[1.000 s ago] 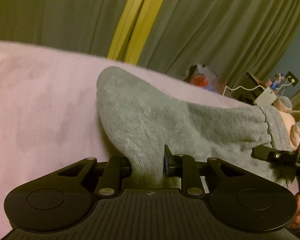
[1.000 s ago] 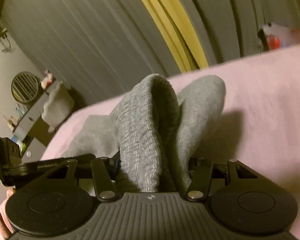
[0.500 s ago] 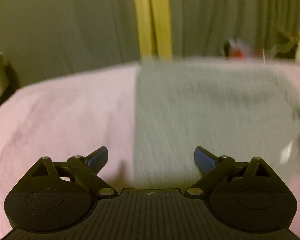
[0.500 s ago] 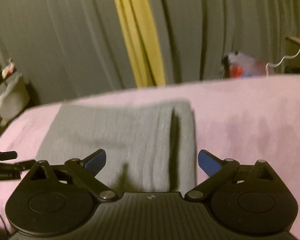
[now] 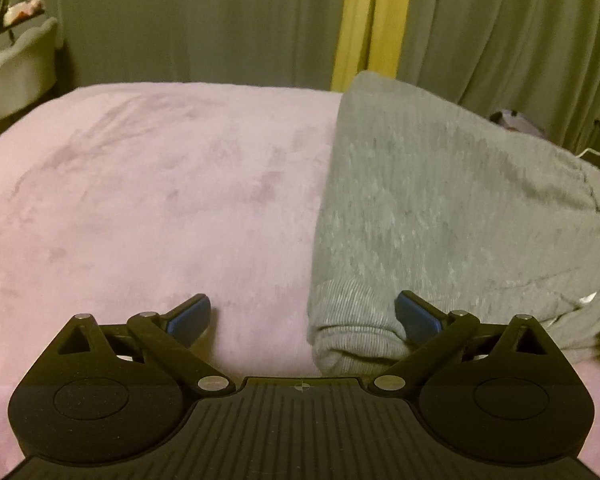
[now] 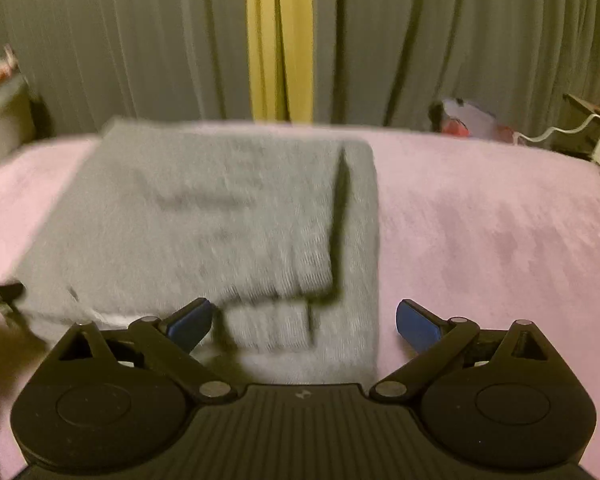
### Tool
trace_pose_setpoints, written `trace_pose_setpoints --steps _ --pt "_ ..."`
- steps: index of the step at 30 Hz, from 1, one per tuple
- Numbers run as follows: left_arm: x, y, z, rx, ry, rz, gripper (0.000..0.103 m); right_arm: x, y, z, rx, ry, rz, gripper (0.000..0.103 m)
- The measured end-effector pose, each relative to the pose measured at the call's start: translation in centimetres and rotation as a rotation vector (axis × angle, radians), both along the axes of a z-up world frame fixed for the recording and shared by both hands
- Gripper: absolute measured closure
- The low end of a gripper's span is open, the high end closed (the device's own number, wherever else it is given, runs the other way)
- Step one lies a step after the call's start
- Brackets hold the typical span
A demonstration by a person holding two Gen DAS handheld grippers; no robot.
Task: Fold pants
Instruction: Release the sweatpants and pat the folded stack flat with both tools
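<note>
The grey sweatpants [image 5: 440,208] lie folded into a thick rectangle on the pink bed cover [image 5: 148,200]. In the left wrist view they fill the right half, a ribbed cuff [image 5: 348,332] nearest me. My left gripper [image 5: 302,318] is open and empty; the folded left edge lies between its fingers. In the right wrist view the pants [image 6: 220,216] lie left of centre, and the ribbed cuff [image 6: 272,326] sits between the fingers of my open, empty right gripper [image 6: 304,322]. The left gripper's tip [image 6: 0,292] shows at the left edge.
Grey curtains with a yellow strip [image 6: 280,40] hang behind the bed. A pale cabinet [image 5: 16,64] stands at the far left. A red and white bag [image 6: 464,120] and a white cable [image 6: 556,130] are at the far right, beyond the bed.
Both grippers held the grey pants shut a second ago; both have let go, opened, and drawn back. The pants now lie flat and folded on the bed.
</note>
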State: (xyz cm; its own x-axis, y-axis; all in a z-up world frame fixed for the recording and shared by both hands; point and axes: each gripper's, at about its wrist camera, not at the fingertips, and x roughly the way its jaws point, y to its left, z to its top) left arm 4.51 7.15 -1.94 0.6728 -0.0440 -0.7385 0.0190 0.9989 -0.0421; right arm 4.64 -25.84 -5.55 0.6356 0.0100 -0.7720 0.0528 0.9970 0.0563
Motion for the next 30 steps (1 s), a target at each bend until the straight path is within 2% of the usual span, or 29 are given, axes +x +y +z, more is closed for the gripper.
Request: trace_pose_setpoints --steps 4,11,14,17,19,21,25,27,29,30 --pt "0.2 0.0 -0.2 0.004 -0.004 0.011 0.001 1.4 0.0 -2.0 -0.001 0.136 -0.001 0.004" --pt "-1.5 0.0 -0.1 0.000 0.003 0.050 0.001 2.2 -2.3 -3.2 0.144 0.164 -0.055 0.004" --pt "-2.3 -0.6 -0.1 0.034 0.012 0.037 0.000 2.2 -2.0 -3.1 0.123 0.163 -0.060 0.004" --pt "-2.5 -1.6 -1.7 0.105 0.144 0.006 0.000 1.4 -1.3 -2.9 0.105 0.164 -0.076 0.004" --pt "-3.0 -2.7 -1.9 0.189 0.125 -0.015 0.000 1.1 -1.3 -3.0 0.126 0.177 -0.108 0.004" --pt "-3.3 -3.3 -1.7 0.207 0.124 -0.041 0.000 0.5 -1.2 -2.9 0.142 0.185 -0.146 0.004" --pt "-4.0 -3.3 -1.5 0.183 0.136 -0.043 0.000 -0.8 0.1 -2.6 0.094 0.179 -0.143 0.004" --pt "-4.3 -3.1 -1.4 0.158 0.151 -0.039 0.000 -1.2 1.2 -2.8 0.075 0.213 -0.110 0.004" --pt "-4.8 -3.1 -1.4 0.131 0.167 -0.035 0.000 -1.6 2.6 -3.2 0.022 0.253 -0.065 0.004" --pt "-5.0 -3.2 -1.4 0.125 0.169 -0.037 0.000 -2.0 3.6 -3.1 -0.026 0.237 -0.039 0.004"
